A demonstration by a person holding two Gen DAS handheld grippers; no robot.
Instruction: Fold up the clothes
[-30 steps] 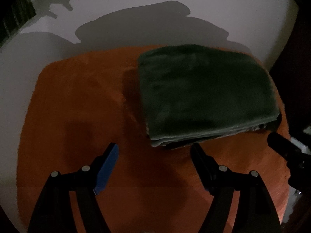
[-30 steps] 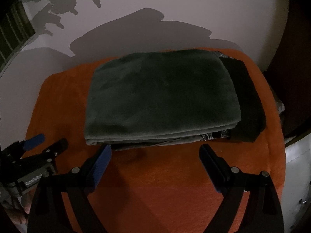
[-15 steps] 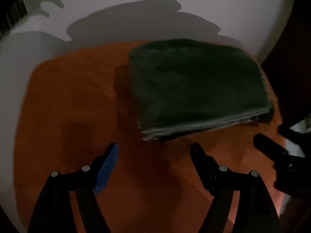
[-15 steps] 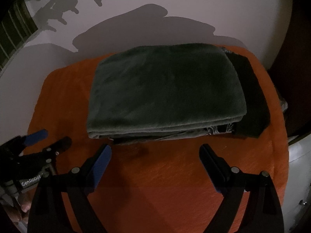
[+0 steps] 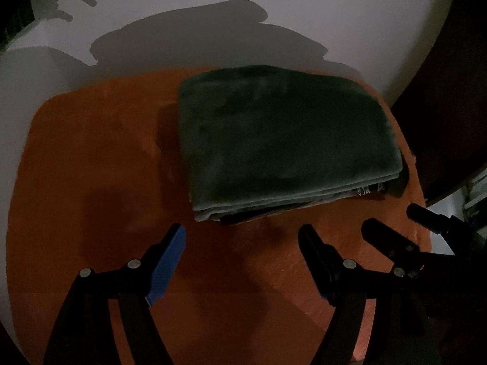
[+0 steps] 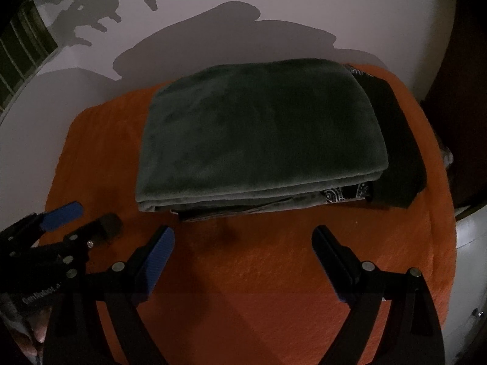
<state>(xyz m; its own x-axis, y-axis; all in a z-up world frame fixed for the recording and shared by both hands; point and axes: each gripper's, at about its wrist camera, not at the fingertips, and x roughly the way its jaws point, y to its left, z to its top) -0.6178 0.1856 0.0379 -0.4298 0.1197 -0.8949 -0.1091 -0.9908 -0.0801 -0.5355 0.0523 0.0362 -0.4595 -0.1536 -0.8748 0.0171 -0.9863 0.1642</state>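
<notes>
- We see the folded green garment (image 6: pixel 258 133) lying in the middle of the right wrist view, on top of a darker folded piece (image 6: pixel 395 152) that sticks out at its right side, both resting on the orange cloth (image 6: pixel 274 273) that covers the surface.
- In the left wrist view the same garment (image 5: pixel 283 143) sits right of centre, with its layered edge facing us.
- Our left gripper (image 5: pixel 240 243) hovers just short of that edge, jaws spread wide and grasping nothing.
- Our right gripper (image 6: pixel 243 243) does the same lower in its frame, jaws released and empty.
- We judge the fold nearly finished; what remains looks like tidying or moving the stack.
- To do that well, we would bring both jaws low to the near edge, take all the layers together, and keep the two sides level so the stack does not slide apart.
- The patterned fabric (image 6: pixel 347 194) peeking out at the lower right may want tucking in.
</notes>
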